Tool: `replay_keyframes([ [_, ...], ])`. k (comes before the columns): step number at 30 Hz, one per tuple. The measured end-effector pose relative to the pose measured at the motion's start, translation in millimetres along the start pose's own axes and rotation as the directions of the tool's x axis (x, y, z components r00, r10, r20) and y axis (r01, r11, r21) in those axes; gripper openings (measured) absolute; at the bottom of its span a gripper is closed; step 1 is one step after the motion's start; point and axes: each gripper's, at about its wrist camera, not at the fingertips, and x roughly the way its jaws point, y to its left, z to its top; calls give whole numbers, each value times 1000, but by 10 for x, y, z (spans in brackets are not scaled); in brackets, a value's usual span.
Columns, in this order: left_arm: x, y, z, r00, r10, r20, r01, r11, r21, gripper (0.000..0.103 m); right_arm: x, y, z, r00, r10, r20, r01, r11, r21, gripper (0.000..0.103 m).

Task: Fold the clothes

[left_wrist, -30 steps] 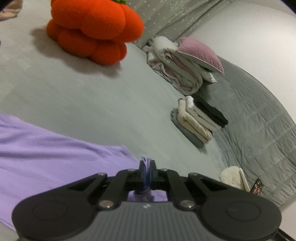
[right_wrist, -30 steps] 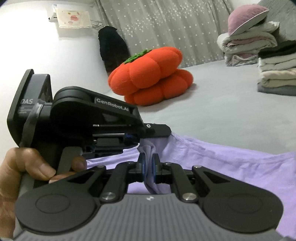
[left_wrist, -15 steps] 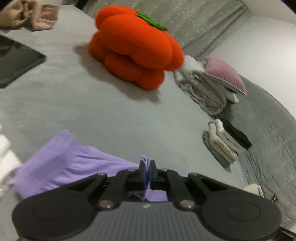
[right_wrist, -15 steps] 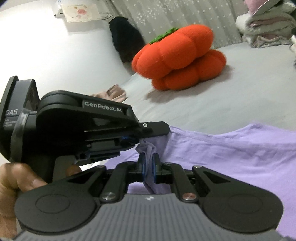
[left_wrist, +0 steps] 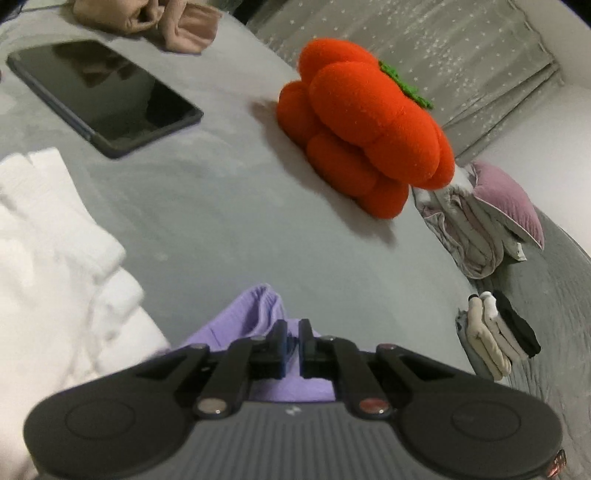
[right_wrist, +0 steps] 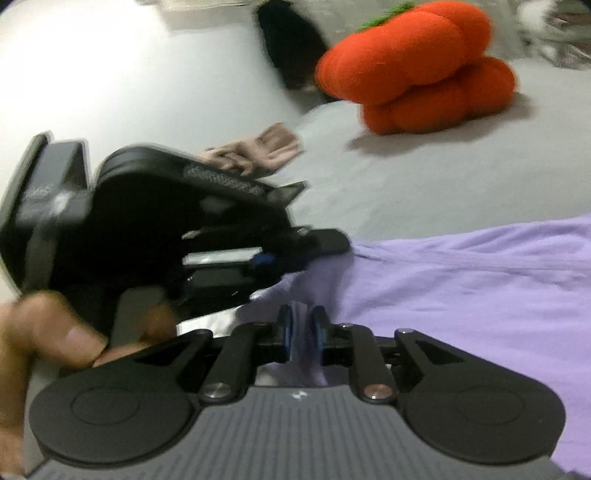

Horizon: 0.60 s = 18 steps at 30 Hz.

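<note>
Spreading across the grey bed (left_wrist: pixel 229 221), the purple garment (right_wrist: pixel 480 295) fills the 3 to 5 o'clock part of your right wrist view, one edge gathered toward both tools. A white knit pile (left_wrist: pixel 55 277) sits at 9 o'clock in your left view, touching the purple cloth. The orange pumpkin cushion (left_wrist: pixel 365 122) stands at 1 o'clock, with the folded bedding and pink pillow (left_wrist: pixel 487 214) just beside it at 3. A dark tablet (left_wrist: pixel 103 96) lies at 10 o'clock; a beige bundle (left_wrist: pixel 155 18) sits beyond it at 11. A small stack of folded clothes (left_wrist: pixel 498 339) rests at 4 o'clock. Your left gripper (left_wrist: pixel 292 345) is nearly closed, pinching a fold of the purple garment. Your right gripper (right_wrist: pixel 303 332) is opening, cloth between its blue pads, which no longer clearly press it. Your left hand (right_wrist: pixel 44 332) shows blurred at 8 o'clock.
</note>
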Motion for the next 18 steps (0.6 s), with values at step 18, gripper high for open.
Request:
replay_keyframes([
  [18, -125, -388, -287, 999, -28, 22, 23, 982, 186, 10, -754, -146, -183, 999, 19, -34, -18, 1000, 15, 28],
])
